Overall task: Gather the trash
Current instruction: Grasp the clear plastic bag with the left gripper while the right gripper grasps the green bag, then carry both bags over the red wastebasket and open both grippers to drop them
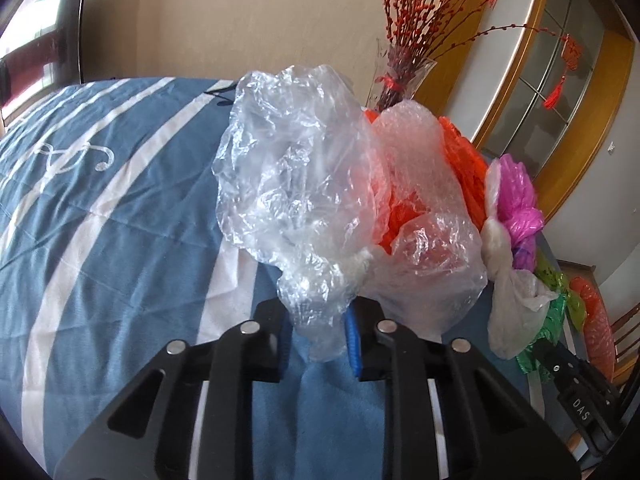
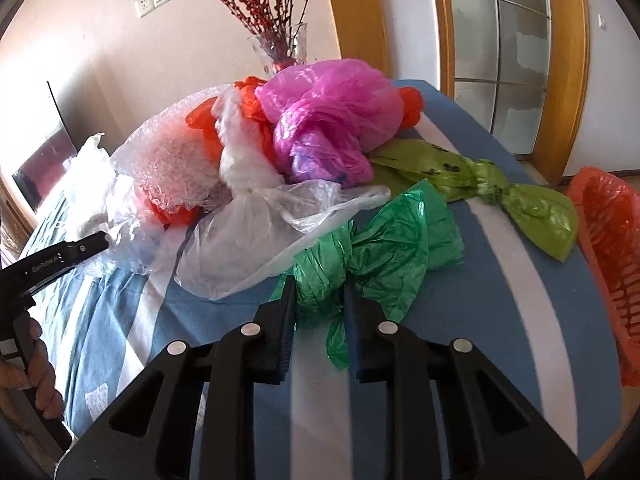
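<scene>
A heap of crumpled plastic bags lies on a blue and white striped cloth (image 1: 100, 220). My left gripper (image 1: 318, 320) is shut on the lower end of a clear plastic bag (image 1: 296, 168), which bulges up in front of it. Behind that bag sit bubble wrap (image 1: 416, 160), an orange bag (image 1: 464, 160) and a pink bag (image 1: 516, 196). My right gripper (image 2: 320, 300) is shut on the knotted middle of a dark green bag (image 2: 380, 240). A light green bag (image 2: 480, 184) and a whitish bag (image 2: 248, 240) lie just beyond it.
An orange mesh basket (image 2: 608, 240) stands at the right edge of the cloth. A glass vase of red branches (image 2: 280, 48) rises behind the heap. A hand (image 2: 36, 360) holds the left gripper's grip at the left. A glazed door with a wooden frame (image 2: 500, 60) is at the back right.
</scene>
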Available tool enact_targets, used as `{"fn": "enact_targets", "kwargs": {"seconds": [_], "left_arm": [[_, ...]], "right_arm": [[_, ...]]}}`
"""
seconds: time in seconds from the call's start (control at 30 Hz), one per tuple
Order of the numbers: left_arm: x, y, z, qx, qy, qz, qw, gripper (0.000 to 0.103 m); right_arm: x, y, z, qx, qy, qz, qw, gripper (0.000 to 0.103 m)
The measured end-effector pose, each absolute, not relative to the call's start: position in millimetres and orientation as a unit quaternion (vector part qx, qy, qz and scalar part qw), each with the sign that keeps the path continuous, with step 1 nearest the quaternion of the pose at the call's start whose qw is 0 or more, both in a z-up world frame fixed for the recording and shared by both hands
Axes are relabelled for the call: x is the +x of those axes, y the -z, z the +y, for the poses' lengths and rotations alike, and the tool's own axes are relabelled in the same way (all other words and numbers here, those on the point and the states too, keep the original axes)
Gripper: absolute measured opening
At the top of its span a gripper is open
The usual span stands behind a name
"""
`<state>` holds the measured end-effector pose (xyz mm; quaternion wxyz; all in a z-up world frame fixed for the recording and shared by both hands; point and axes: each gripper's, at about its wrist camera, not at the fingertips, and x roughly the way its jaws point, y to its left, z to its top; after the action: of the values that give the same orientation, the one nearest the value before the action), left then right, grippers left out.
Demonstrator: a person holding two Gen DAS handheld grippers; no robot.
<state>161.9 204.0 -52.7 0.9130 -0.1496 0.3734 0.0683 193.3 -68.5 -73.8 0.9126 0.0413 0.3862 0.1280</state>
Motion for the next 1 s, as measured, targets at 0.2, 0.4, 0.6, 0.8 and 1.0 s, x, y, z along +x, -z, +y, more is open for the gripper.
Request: {"fn": "enact_targets", "kwargs": {"seconds": [0.2, 0.4, 0.6, 0.8, 1.0], "left_arm": [[143.8, 39.5, 201.2, -0.13, -0.069, 0.351, 0.925, 0.02], [128.0, 17.5, 191.8, -0.115, -0.058, 0.327, 0.936, 0.02], [120.9, -7.7, 158.6, -0.105, -0.018, 0.311, 0.944, 0.02], [128.7, -22.6, 97.8, -0.089, 0.055, 0.315, 0.943, 0.021], [150.6, -19.6, 20.4, -0.07, 0.134, 0.333, 0.931, 0.021]], "right_arm": [[178.5, 66.7, -90.5, 0.041, -0.103, 0.372, 0.922, 0.023], [167.9, 53.2, -108.4, 0.028, -0.081, 0.346, 0.934, 0.023], [161.3, 38.5, -134.0, 0.029, -0.06, 0.325, 0.943, 0.023], [152.7, 22.0, -169.6, 0.035, -0.027, 0.302, 0.952, 0.023], [142.4, 7.6, -217.1, 0.047, 0.022, 0.283, 0.958, 0.023]]}}
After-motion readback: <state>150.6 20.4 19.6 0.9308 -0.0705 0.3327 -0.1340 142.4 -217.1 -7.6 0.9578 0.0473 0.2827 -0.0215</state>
